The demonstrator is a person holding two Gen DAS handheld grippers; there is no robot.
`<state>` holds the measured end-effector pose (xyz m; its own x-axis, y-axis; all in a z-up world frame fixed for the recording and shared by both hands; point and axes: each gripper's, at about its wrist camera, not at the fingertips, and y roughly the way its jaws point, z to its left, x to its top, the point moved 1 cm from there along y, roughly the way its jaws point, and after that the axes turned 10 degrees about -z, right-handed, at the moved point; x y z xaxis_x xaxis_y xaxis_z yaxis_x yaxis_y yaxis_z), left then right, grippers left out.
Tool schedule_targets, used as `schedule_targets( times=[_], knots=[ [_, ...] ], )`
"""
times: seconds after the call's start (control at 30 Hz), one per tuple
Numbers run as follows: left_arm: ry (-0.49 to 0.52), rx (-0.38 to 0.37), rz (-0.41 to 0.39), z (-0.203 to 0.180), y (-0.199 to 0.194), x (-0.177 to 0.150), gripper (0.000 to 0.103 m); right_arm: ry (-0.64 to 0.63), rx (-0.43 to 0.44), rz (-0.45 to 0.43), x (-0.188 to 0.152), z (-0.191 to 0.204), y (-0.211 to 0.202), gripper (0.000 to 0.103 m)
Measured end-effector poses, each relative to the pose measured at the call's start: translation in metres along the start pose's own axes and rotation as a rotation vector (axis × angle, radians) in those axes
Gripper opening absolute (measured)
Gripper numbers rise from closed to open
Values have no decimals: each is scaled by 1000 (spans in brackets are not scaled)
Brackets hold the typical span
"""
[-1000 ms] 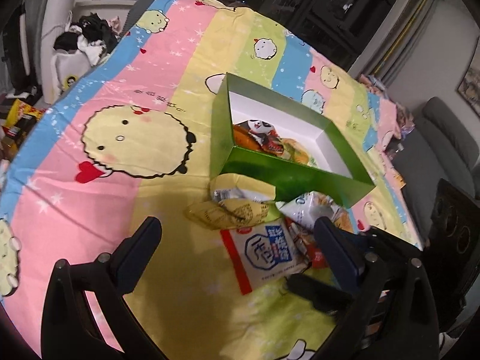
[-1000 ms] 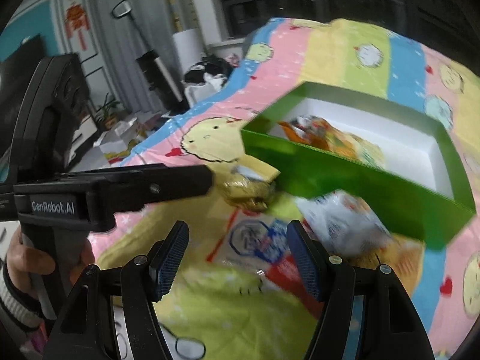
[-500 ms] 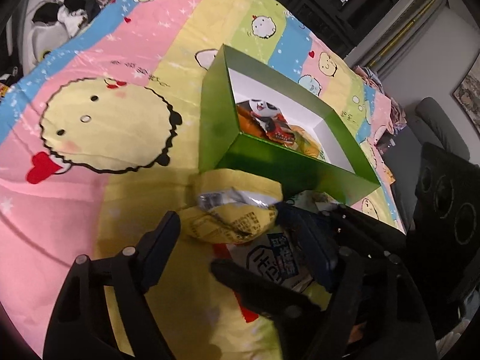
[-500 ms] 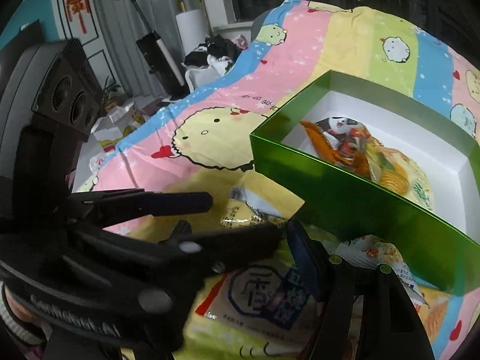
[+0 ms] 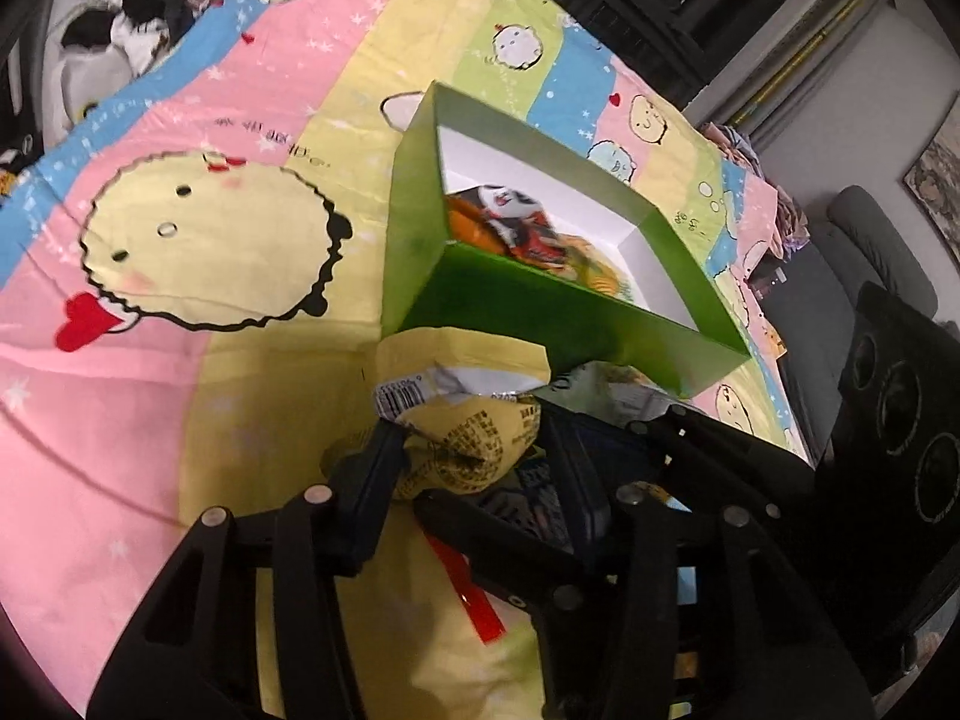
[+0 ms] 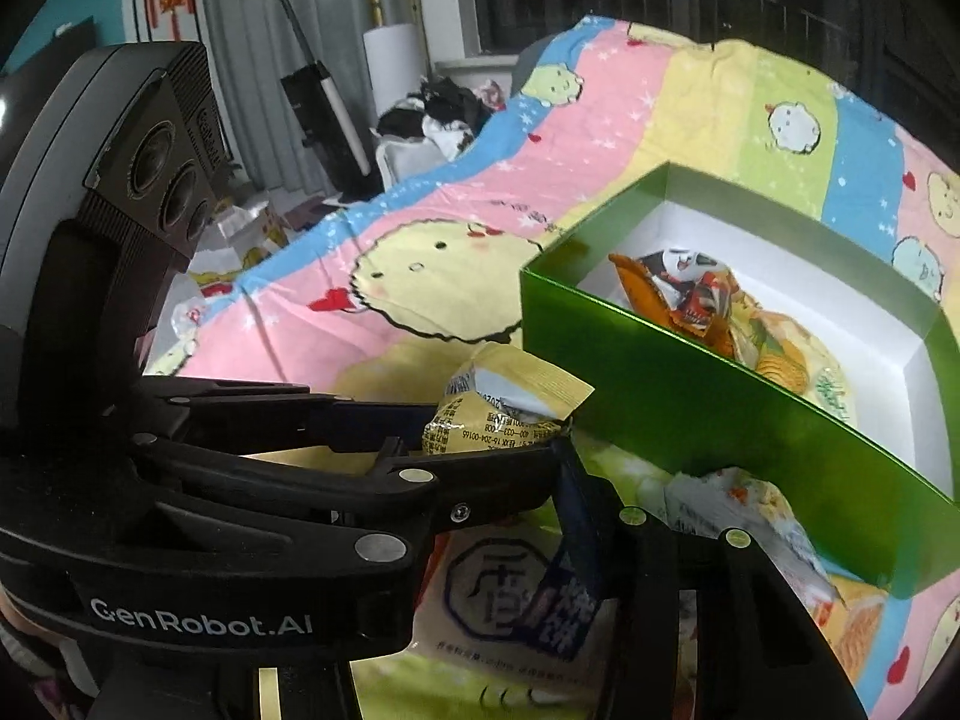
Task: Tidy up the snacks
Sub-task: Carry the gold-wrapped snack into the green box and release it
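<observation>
A green box (image 5: 558,324) with a white inside stands on the cartoon bedsheet and holds several snack packets (image 5: 528,234). In front of it lies a yellow snack packet (image 5: 474,438). My left gripper (image 5: 474,468) has its fingers closed around this packet. The packet (image 6: 498,414) and the left gripper (image 6: 420,438) also show in the right wrist view. My right gripper (image 6: 510,540) hovers over a white packet with blue print (image 6: 510,600); only one of its fingers (image 6: 576,528) shows, the other is hidden behind the left gripper.
Another crinkled snack bag (image 6: 750,510) lies against the box's (image 6: 690,396) near wall. The sheet's edge (image 6: 360,210) drops off on the left to a cluttered floor with bags. A dark sofa (image 5: 870,252) stands beyond the box.
My left gripper moved forward to the yellow packet and closed on it. The right gripper came in close beside it over the white packet.
</observation>
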<state>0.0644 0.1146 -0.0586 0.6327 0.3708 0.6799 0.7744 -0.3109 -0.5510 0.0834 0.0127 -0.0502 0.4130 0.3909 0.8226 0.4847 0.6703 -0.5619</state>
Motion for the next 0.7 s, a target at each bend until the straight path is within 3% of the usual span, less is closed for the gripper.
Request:
schedule_targets(
  times=[0.3, 0.7],
  knots=[
    [88, 20, -49, -37, -32, 4, 48, 6, 1, -103, 5, 12, -45, 50],
    [185, -53, -109, -91, -33, 37, 49, 13, -100, -251, 31, -8, -92, 50]
  ],
)
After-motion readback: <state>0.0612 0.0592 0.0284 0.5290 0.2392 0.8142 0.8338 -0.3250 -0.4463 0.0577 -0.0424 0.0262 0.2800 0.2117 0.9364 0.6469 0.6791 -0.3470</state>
